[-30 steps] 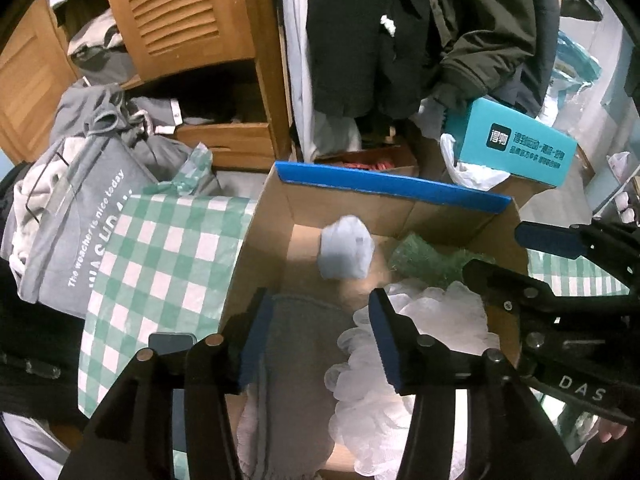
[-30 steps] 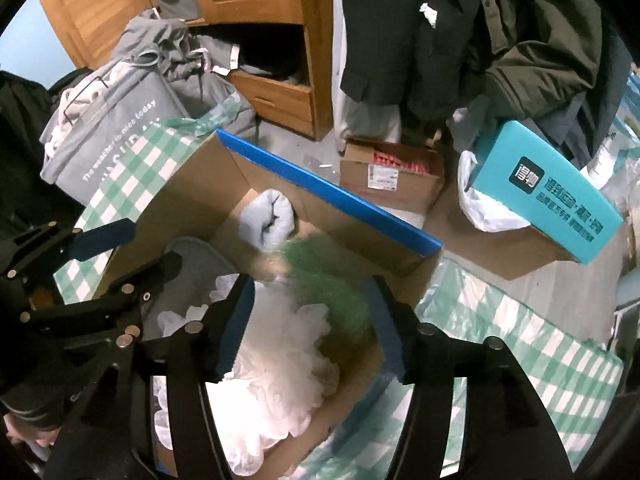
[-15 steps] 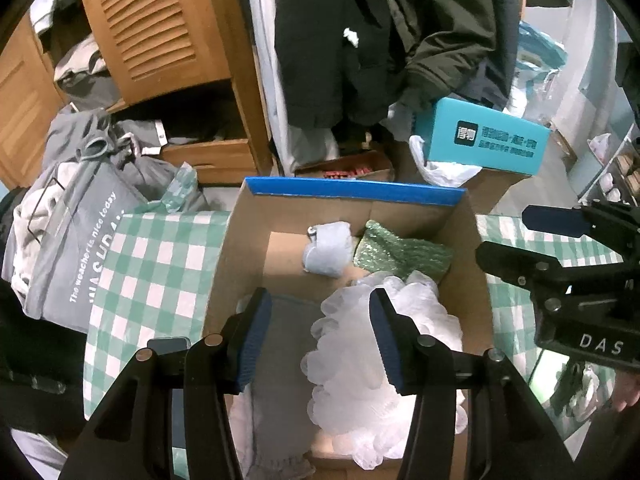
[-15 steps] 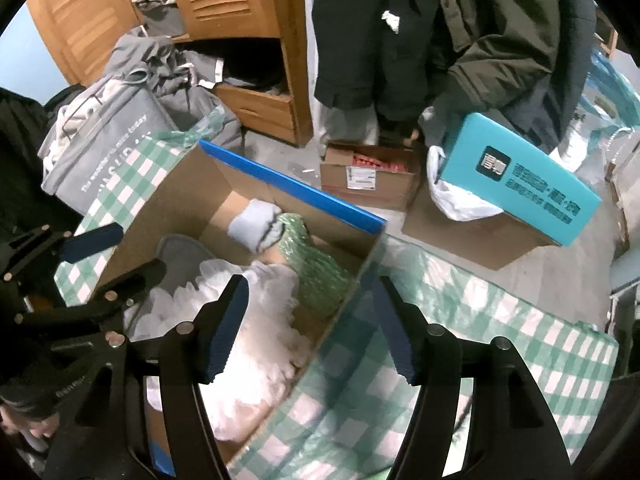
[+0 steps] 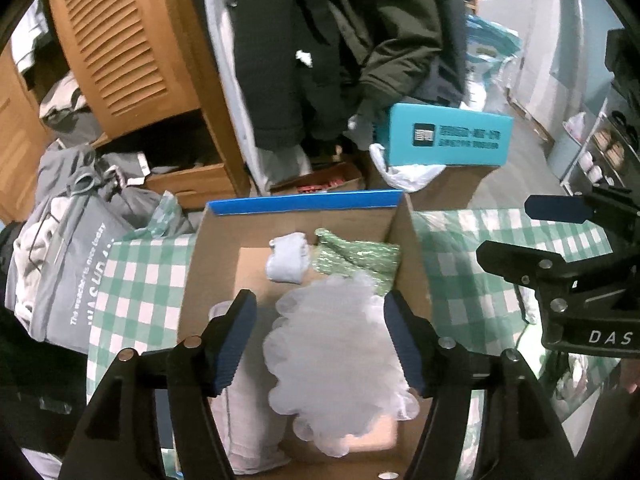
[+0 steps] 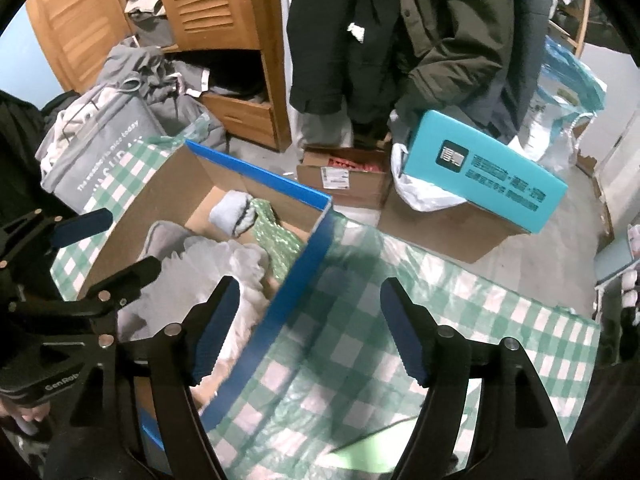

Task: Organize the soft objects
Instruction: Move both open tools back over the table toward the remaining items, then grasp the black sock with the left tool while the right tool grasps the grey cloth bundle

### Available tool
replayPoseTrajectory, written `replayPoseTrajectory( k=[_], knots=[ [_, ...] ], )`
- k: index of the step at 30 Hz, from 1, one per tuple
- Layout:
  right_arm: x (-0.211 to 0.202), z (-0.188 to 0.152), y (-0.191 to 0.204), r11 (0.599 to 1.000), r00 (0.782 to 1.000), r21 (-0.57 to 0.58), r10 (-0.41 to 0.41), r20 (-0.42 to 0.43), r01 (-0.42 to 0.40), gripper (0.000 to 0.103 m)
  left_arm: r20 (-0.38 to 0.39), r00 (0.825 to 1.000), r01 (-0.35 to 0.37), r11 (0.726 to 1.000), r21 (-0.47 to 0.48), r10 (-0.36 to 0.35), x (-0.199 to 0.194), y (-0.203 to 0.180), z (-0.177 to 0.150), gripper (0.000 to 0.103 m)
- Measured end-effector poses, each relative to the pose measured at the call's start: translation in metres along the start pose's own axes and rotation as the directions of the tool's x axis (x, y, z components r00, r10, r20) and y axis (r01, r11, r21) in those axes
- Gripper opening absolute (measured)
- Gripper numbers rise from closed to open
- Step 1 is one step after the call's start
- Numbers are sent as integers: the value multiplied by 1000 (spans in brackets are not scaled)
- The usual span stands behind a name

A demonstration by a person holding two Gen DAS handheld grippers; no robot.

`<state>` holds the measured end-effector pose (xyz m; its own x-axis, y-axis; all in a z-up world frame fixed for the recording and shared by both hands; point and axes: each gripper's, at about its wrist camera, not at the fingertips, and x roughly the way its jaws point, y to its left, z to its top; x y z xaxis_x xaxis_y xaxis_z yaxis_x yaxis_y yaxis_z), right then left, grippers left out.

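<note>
Left gripper [image 5: 320, 340] spread wide, empty, above the cardboard box [image 5: 412, 256]. Right gripper [image 6: 310, 328] also wide apart, empty, straddling the box's blue right edge over the green-checked cloth [image 6: 380, 320].

In the box: white mesh pouf [image 5: 336, 360] at near right, grey garment [image 5: 240, 420] at near left, rolled grey sock [image 5: 290, 258] and green knit piece [image 5: 360, 258] along the far wall.

Beyond the far edge: teal carton [image 6: 488, 178], hanging dark coats [image 6: 400, 40], grey tote [image 6: 96, 148].

The setting is a cluttered home bedroom or storage room. At the far side, dark coats [image 6: 400, 32] hang beside a louvred wooden wardrobe [image 6: 216, 4]. A grey laundry bag [image 5: 76, 268] of clothes sits at the left, and cardboard boxes [image 6: 348, 178] stand on the floor.
</note>
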<state>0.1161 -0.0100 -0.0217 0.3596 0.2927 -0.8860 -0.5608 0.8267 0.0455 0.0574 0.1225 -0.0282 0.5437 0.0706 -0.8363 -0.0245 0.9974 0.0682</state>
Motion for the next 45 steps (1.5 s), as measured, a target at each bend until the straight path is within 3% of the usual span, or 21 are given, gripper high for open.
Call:
replayPoseTrajectory(
  k=[6,12,24,45],
  knots=[
    [-12,-25,-20,999,999,14,-32,-14,32,74,7,1000,-2,997,83,1,-5,-32,-4,69],
    [-18,-54,-52,995,997,72,-62,-45,65,74,-7,999,45,991,123,-44,-7,-59,-9,69],
    [-34,-114,-95,983,989,140,-102,-104,116,74,-63,992,119,954,276,-106,-4,-136,-25,69],
    [-46,-185,-147,952,982,272,-100,-158,141,74,-170,978,175,917,357,-121,16,-187,-57,69]
  ],
)
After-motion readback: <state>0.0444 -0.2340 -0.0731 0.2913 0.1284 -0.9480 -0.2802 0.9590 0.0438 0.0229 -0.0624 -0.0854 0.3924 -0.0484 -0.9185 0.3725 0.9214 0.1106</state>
